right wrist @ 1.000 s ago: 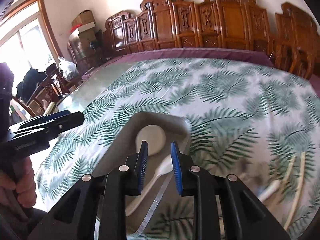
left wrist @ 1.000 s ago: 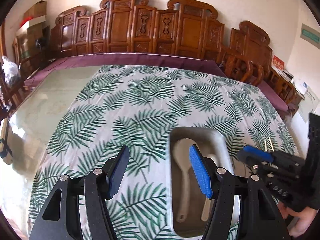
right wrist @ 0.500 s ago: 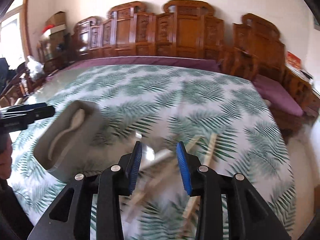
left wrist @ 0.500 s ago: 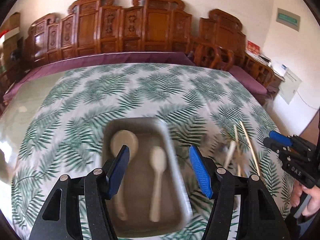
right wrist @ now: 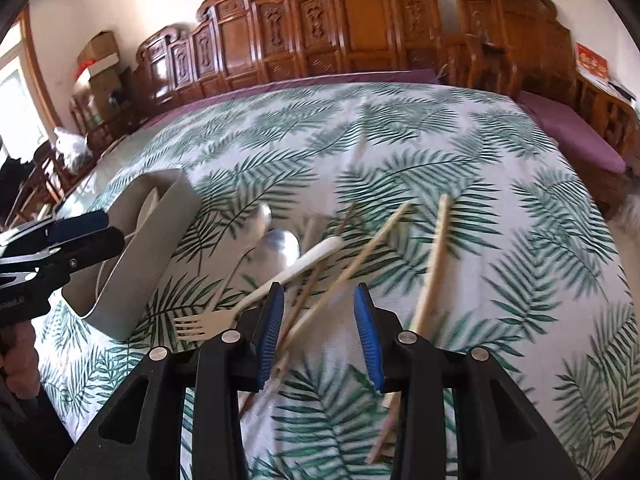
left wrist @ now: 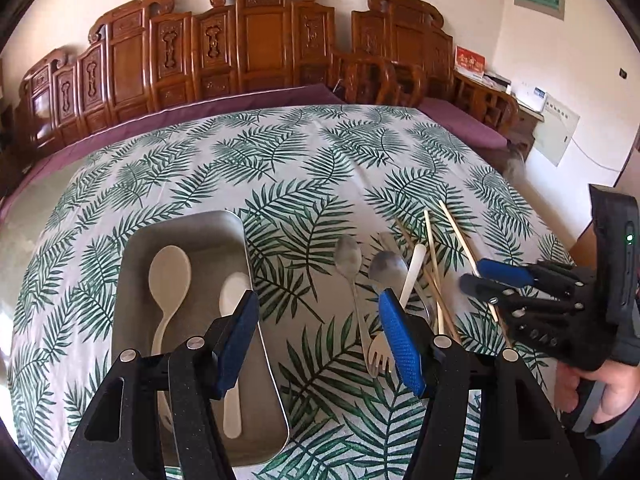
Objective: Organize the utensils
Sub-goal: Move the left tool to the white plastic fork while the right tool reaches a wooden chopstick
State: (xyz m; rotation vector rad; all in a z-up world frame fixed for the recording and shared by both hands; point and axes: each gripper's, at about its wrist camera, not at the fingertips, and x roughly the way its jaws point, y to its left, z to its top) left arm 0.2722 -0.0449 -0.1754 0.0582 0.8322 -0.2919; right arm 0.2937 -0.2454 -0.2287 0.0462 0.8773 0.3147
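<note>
So the grey tray [left wrist: 256, 364] sits on the near left of the tabletop [left wrist: 320, 152] and already has two white spoons [left wrist: 170, 276] lying lengthwise in it, which looks like the "sorted" spot. Everything else is in a loose heap just right of the tray: two metal spoons [left wrist: 349, 256], a fork [left wrist: 378, 354], a white plastic handle [left wrist: 414, 268] lying across them, and a bunch of wooden chopsticks [left wrist: 456, 236] fanned over the top. I'd guess the heap is kept beside the tray so each piece is a short carry over.

The left hand-held gripper [left wrist: 320, 336] hangs tilted down between the tray's right wall and the fork, jaws fairly wide, nothing in them. The right hand-held gripper [right wrist: 318, 336] points down at the chopstick end of the pile; its jaws have just been opening to a medium gap, with chopsticks showing below that gap but not pinched. Probably lining up a chopstick grab.
</note>
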